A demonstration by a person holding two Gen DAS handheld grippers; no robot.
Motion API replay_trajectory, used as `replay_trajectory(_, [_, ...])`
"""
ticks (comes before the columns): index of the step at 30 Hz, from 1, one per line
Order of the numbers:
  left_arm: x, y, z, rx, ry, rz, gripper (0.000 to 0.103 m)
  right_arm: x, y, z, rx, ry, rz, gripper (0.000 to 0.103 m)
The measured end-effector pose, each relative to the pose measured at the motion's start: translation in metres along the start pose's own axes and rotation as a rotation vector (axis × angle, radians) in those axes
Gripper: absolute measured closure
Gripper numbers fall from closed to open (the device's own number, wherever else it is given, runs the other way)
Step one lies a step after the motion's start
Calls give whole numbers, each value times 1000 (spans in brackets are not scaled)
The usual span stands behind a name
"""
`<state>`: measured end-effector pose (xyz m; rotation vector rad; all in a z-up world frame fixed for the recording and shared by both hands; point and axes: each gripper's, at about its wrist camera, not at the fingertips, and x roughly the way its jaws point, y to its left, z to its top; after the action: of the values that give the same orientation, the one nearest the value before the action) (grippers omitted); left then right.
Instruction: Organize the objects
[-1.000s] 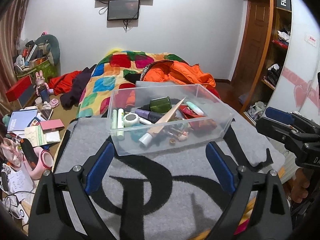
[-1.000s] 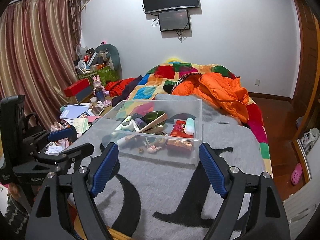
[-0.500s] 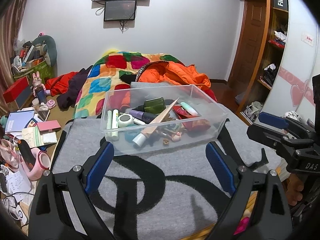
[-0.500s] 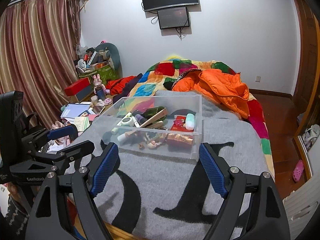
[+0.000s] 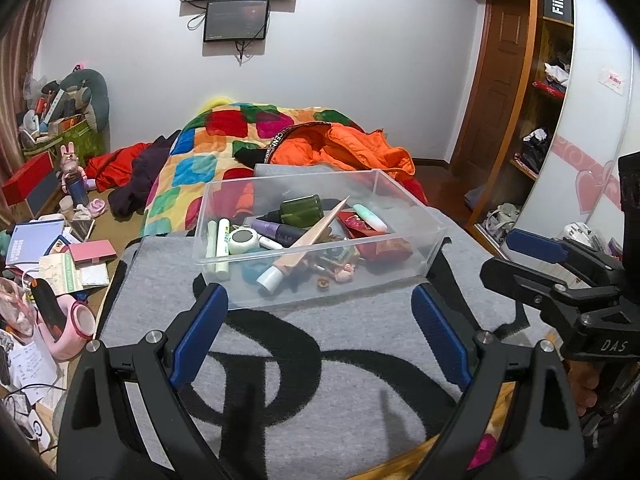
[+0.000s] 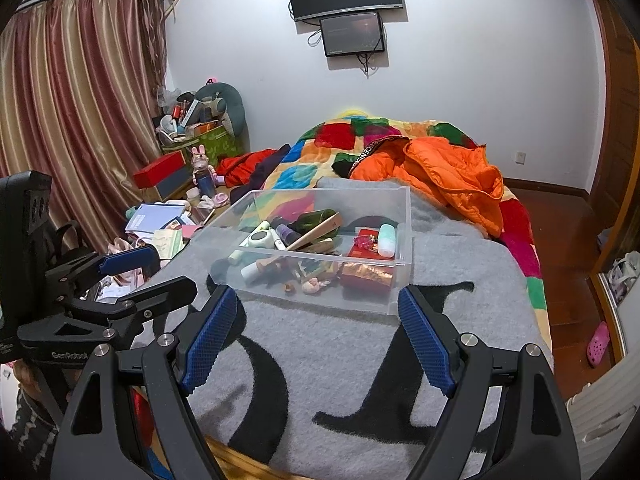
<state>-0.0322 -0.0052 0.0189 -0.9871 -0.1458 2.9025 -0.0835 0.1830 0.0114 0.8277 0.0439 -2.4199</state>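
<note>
Your left tool (image 5: 320, 320) hangs with its jaws spread wide and nothing between them, low over the grey blanket (image 5: 304, 364) with the big black lettering. Your right tool (image 6: 318, 328) is just as wide apart and bare, over the same blanket. Seen from the left wrist, the right tool sits out at 3 o'clock; seen from the right wrist, the left tool sits at 9 o'clock.

The clear plastic bin (image 5: 404, 276) rests on the blanket at 12 o'clock from both tools, near their tips but apart from them. Inside it you have a jumble: a dark green bottle (image 5: 301, 210) lying toward the far side, a long tan tube (image 5: 308, 246) with a white cap slanting across the middle, a purple bottle (image 5: 276, 231) under it, a round white case (image 5: 242, 238) and two pale green sticks (image 5: 216, 240) at the bin's 9 o'clock side, a mint-and-white capsule (image 6: 387, 241) beside a red packet (image 6: 366, 238) at its 3 o'clock side.

Beyond the bin, at 12 o'clock, an orange jacket (image 6: 448, 176) lies on the patchwork quilt (image 5: 188, 172). Books and papers (image 5: 36, 236) litter the floor at 9 o'clock.
</note>
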Motion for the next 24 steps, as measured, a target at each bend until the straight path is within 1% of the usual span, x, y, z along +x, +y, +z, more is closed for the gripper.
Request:
replay_trajectory(9, [0,-4,1,8,6,-14,9,0,1,-1,1,2,3,22])
replay_trajectory(20, [-1,-7,2,14,-6,-8,9,0,0,-2,5,6,3,22])
replay_trajectory(24, [-1,-7,1,20,-1,-20,9,0,-1,-4,6,10,8,22])
